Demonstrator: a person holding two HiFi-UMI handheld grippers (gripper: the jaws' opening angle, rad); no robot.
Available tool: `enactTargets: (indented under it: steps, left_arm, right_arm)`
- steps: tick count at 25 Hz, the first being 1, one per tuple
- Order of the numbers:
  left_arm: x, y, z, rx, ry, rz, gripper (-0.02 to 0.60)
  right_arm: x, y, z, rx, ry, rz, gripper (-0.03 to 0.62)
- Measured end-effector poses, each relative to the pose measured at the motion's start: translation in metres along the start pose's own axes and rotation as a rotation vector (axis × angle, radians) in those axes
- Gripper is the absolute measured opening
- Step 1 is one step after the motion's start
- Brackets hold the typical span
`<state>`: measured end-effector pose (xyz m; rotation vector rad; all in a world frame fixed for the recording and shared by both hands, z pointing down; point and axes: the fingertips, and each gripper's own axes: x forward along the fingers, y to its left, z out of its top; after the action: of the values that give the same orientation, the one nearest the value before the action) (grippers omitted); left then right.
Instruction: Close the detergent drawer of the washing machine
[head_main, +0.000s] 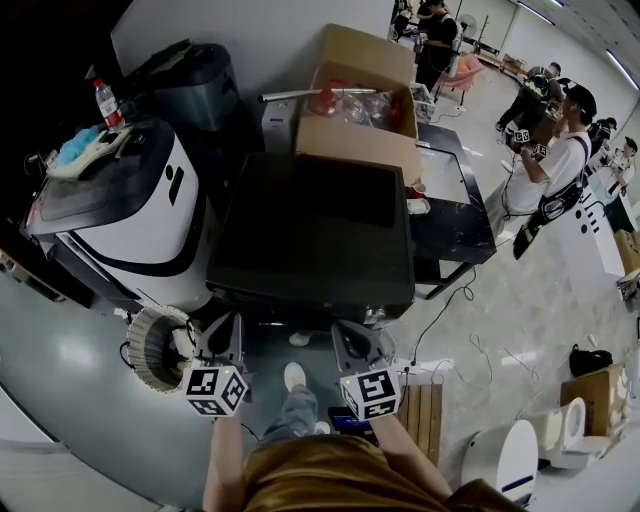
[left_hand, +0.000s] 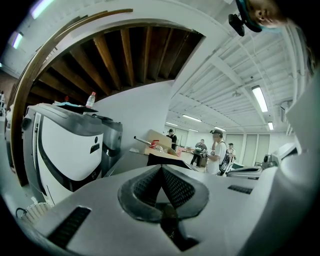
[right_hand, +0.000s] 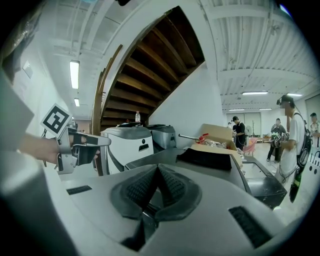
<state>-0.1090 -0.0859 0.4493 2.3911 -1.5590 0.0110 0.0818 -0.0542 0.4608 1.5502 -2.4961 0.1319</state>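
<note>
The washing machine (head_main: 310, 230) stands in the middle of the floor as a dark, flat-topped box. It sits square to the person, its sides running from near to far and its front turned toward the near side. From the head view that front lies hidden under the top's near edge, so the detergent drawer cannot be made out. The left tongs (head_main: 225, 320) and right tongs (head_main: 346, 330) are held side by side just near of the machine's near edge, both pointing away toward it and touching nothing. In the left gripper view the left tongs (left_hand: 161, 167) have their ribbed pads pressed together with nothing between them. The right tongs (right_hand: 157, 167) are likewise closed and empty. A black mat (head_main: 345, 190) lies on the far part of the machine's top. A white-and-black appliance (head_main: 130, 215) stands just left of the machine, with a bottle (head_main: 108, 103) upright on it. An open cardboard box (head_main: 360, 100) sits beyond the machine's far edge. People (head_main: 560, 150) stand well apart at the far right.
</note>
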Motion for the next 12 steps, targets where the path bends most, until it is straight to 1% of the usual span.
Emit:
enactTargets:
  steps: [8,12]
  left_arm:
    - [-0.004,0.0096,-0.0018,-0.004,0.0,0.013,0.023]
    - [-0.0088,0.006,-0.0026,-0.007,0.003,0.008,0.023]
  right_arm:
    - [0.0059,0.0106,-0.0036,-0.01,0.011,0.025,0.012]
    - [0.0039,0.012,-0.0049,-0.004,0.017,0.028,0.012]
